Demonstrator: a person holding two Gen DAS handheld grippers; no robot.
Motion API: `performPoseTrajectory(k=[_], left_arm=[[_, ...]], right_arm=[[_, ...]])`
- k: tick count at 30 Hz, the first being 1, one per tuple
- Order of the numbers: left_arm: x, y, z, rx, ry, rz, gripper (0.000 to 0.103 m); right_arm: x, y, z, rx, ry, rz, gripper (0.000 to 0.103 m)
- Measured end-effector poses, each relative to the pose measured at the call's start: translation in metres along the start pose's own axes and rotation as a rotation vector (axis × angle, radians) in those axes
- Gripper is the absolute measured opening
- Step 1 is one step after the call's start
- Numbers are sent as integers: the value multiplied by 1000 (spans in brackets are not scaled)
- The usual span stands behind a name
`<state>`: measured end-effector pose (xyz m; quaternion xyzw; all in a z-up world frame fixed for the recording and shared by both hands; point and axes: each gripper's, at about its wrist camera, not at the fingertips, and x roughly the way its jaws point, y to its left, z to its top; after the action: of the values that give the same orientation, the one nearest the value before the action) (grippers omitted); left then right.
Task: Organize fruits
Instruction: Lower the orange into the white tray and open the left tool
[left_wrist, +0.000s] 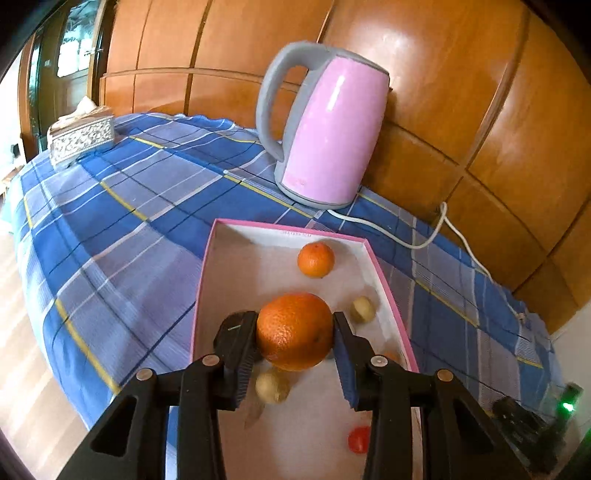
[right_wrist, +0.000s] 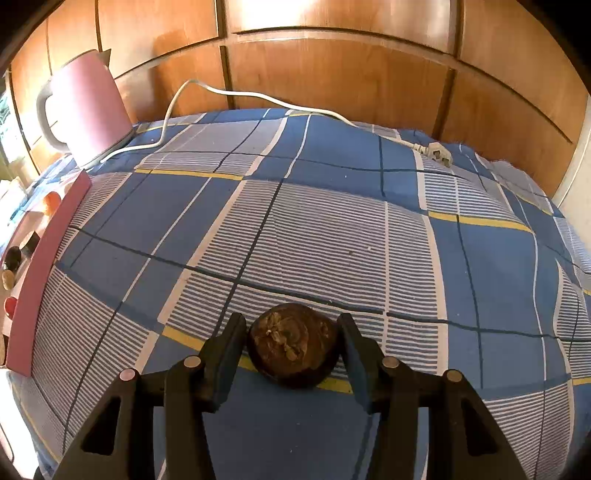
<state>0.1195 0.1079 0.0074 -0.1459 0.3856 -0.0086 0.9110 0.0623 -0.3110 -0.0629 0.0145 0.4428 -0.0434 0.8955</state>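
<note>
My left gripper (left_wrist: 295, 328) is shut on a large orange (left_wrist: 294, 331) and holds it over the pink-rimmed white box (left_wrist: 207, 273). In the box lie a small orange (left_wrist: 316, 259), two pale round fruits (left_wrist: 362, 309) (left_wrist: 272, 386) and a small red fruit (left_wrist: 359, 439). My right gripper (right_wrist: 291, 343) has its jaws on either side of a dark brown round fruit (right_wrist: 293, 345) that rests on the blue plaid cloth (right_wrist: 332, 229); a small gap shows at each finger. The box's side (right_wrist: 44, 269) shows at the far left of the right wrist view.
A pink kettle (left_wrist: 328, 129) stands behind the box, its white cord (right_wrist: 258, 98) and plug (right_wrist: 437, 153) lying along the wooden wall (left_wrist: 443, 74). A silver tissue box (left_wrist: 81, 134) sits at the far left corner. A dark device with a green light (left_wrist: 532, 428) lies right of the box.
</note>
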Motion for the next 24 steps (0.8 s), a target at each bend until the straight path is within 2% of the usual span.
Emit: performPoseTrajectory(k=[4,7,9,16,24], left_arm=[[22,-4,15,9,5,25,42],[27,-7,19,19,-14,61,57],[24,-10,17,32,-30,70,60],[7,-11,-8,29,-37,115,61],[-28,-26,-37,88,-82,124,75]], right_arm=[[0,1,0,-9,-3,-6,51],[0,0,-1,-6,-5,-3,51],[-1,0,-1,-5,-7,-2,51],[-1,0,-1,2,-8,2,51],[-1,-1,-1,2,-4,10,52]])
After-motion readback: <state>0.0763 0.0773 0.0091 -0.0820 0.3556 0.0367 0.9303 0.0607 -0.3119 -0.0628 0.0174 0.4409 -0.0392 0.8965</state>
